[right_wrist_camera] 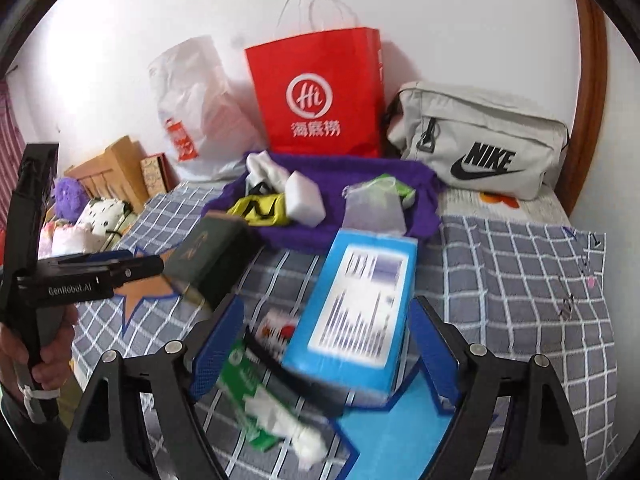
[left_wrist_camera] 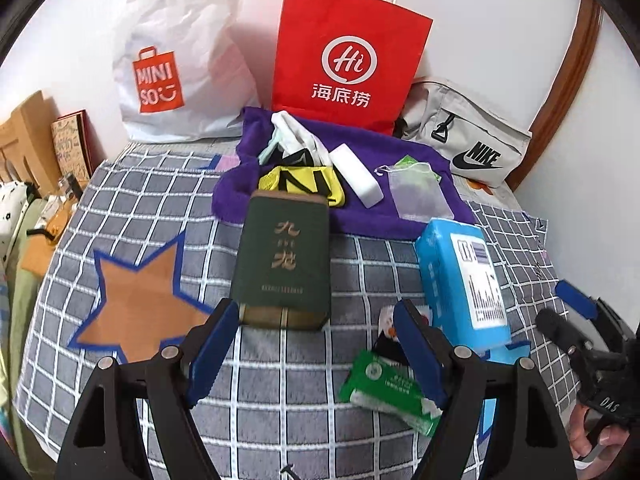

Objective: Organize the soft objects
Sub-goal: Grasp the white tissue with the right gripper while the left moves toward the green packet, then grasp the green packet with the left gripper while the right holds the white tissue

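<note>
A bed covered by a grey checked blanket [left_wrist_camera: 360, 264] holds a scatter of soft things and packets. The left gripper [left_wrist_camera: 316, 344] hangs with its blue-padded jaws spread wide and nothing between them, above the near end of a dark green box [left_wrist_camera: 284, 264] with gold characters. The right gripper [right_wrist_camera: 328, 352] is likewise spread and empty, hovering over a light blue tissue pack [right_wrist_camera: 360, 300] and a green-and-white packet [right_wrist_camera: 256, 400] lying just beside it. Farther back, a purple towel [left_wrist_camera: 420, 164] carries a yellow-and-black cloth [left_wrist_camera: 304, 184], a white foam block [left_wrist_camera: 356, 172], crumpled white fabric [left_wrist_camera: 292, 128] and a sheer drawstring pouch [left_wrist_camera: 416, 188]. Against the wall stand a white Miniso bag [left_wrist_camera: 176, 68], a red paper bag [left_wrist_camera: 348, 56] and a grey Nike pouch [left_wrist_camera: 472, 136].
</note>
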Available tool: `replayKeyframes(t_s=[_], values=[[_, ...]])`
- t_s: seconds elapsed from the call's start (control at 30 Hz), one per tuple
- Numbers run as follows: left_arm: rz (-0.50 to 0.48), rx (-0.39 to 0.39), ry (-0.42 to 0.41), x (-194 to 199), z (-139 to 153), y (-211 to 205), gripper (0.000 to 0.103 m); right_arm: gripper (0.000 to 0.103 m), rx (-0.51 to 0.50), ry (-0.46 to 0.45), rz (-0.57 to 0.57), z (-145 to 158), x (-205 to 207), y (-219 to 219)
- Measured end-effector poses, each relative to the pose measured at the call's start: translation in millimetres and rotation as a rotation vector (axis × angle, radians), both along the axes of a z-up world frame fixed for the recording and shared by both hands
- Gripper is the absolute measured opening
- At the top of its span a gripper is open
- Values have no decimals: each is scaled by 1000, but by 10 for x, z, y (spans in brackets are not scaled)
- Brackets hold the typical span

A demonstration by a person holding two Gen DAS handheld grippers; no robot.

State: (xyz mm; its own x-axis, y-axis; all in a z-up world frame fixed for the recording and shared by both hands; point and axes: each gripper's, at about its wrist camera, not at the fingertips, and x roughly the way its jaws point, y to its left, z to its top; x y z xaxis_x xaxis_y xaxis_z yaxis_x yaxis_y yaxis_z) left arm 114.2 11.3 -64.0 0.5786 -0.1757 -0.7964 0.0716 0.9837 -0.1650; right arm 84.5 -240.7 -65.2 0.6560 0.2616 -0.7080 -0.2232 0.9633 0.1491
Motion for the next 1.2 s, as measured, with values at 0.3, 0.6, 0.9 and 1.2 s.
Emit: replayKeyframes(t_s=[0.3,0.6,0.9,1.2], values=[[34,-38,11,-285,-255,117,78,63,4,82,76,-415,-296,123],[38,-63,39,-328,-422,154,78,48,-4,197,87,-884,-385,122],[21,-43,72,-351,-532,68,78,21,-34,197,133,-1060,-400,121],[-68,-59,172,-369,-778,-286,78,21,-11,119,56,-869,-455,-301]])
